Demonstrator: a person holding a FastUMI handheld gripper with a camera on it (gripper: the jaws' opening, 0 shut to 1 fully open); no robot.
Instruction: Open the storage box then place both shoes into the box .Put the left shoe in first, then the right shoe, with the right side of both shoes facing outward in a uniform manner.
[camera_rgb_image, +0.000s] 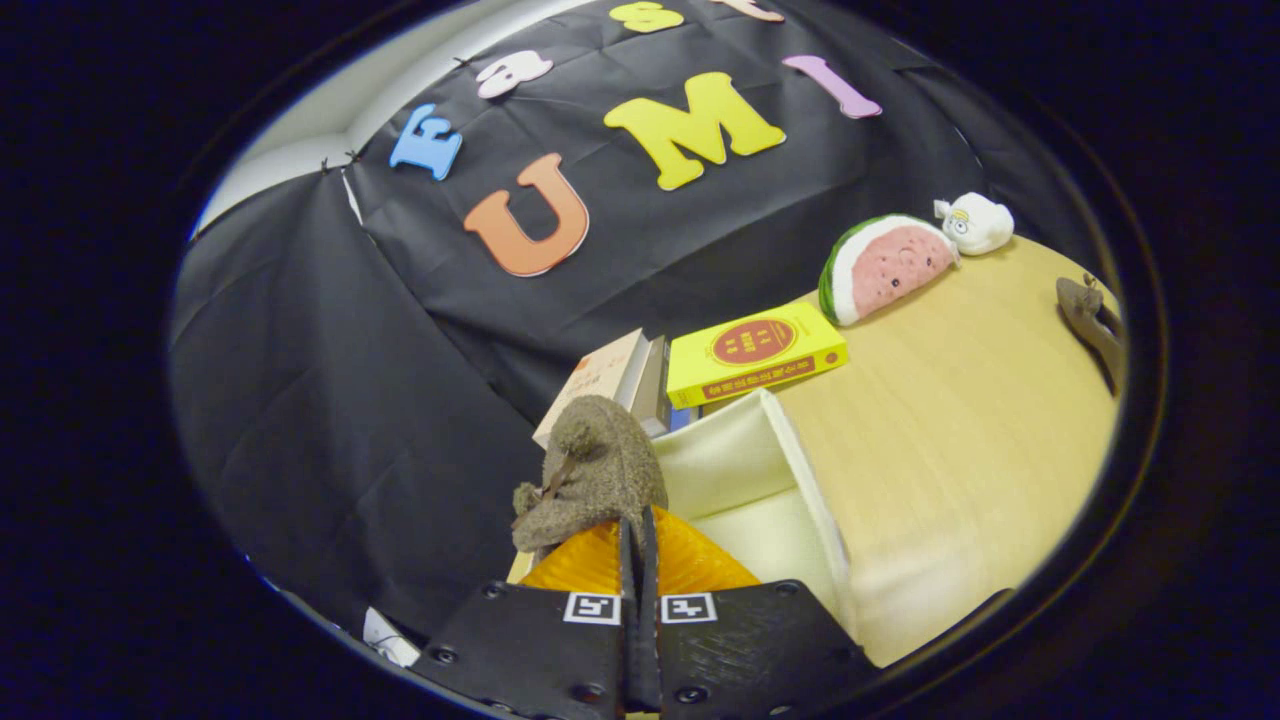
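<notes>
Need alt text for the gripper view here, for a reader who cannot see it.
The claw is shut on a fuzzy brown shoe with an orange sole, held beside the open cream storage box on a wooden table. Beyond lie books, a watermelon plush and a second shoe.

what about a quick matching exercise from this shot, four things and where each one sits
Things:
1. brown fuzzy shoe
2. yellow book
3. watermelon plush
4. second brown shoe

Places:
A. lying alone at the far side of the wooden table
B. against the black wall, beside a small white plush
C. held between the fingers of the gripper, at the open storage box
D. flat on the table just beyond the box, next to other books

Pairs: 1-C, 2-D, 3-B, 4-A
</notes>
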